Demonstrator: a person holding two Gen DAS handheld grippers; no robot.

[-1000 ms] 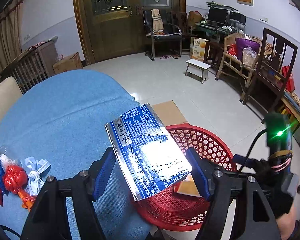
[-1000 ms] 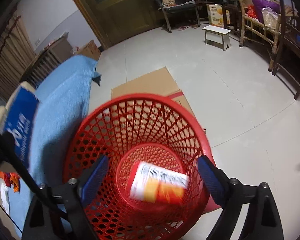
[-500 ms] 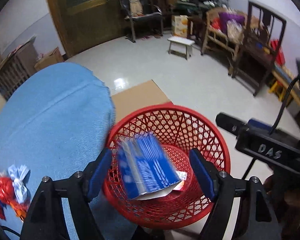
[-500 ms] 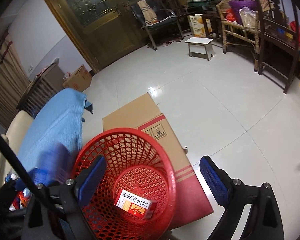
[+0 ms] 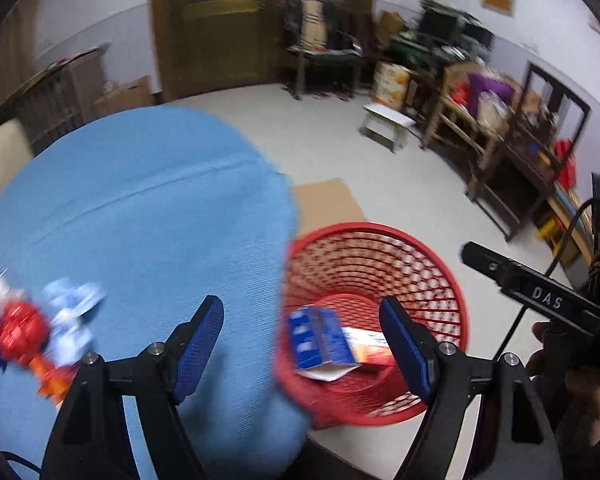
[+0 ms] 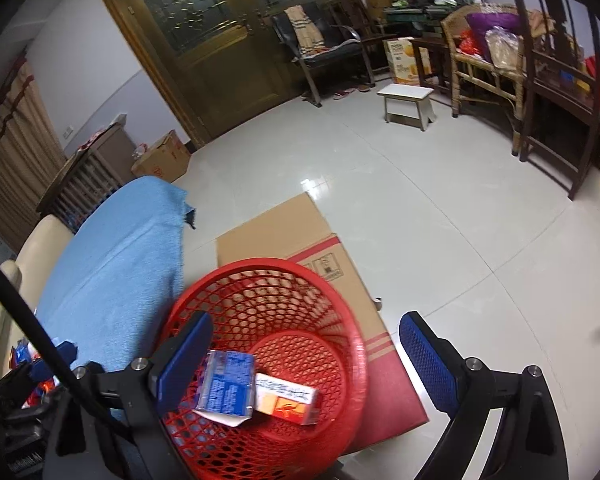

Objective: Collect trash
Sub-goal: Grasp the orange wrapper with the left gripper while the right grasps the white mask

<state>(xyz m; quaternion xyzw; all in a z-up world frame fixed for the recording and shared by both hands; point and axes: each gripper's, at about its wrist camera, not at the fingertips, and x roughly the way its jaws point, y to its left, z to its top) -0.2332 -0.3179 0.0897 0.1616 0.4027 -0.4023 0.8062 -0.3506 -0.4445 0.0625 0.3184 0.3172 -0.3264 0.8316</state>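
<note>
Left tool (image 5: 302, 326): wide, empty | right tool (image 6: 306, 350): wide, empty | blue packet (image 6: 229, 388), orange box (image 6: 287, 399): in red basket (image 6: 352, 316) | we judge wrappers (image 5: 32, 332) on bench (image 5: 140, 216) pending.

The left wrist camera looks from above and forward. It looks over the blue cloth (image 5: 140, 216) and down into the red basket (image 5: 440, 280), which sits low and to the right. This picture is blurry. The right wrist camera is higher up. It looks forward and down across the floor, with the red basket (image 6: 352, 320) close at the bottom, left of the middle. Both views share the basket, the blue box (image 5: 316, 340) (image 6: 228, 388) and orange box (image 5: 370, 346) (image 6: 288, 398) inside it, the flat cardboard (image 5: 324, 204) (image 6: 276, 228), the white stool (image 5: 386, 124) (image 6: 406, 98) and the brown door (image 5: 236, 32) (image 6: 204, 36) far off.
</note>
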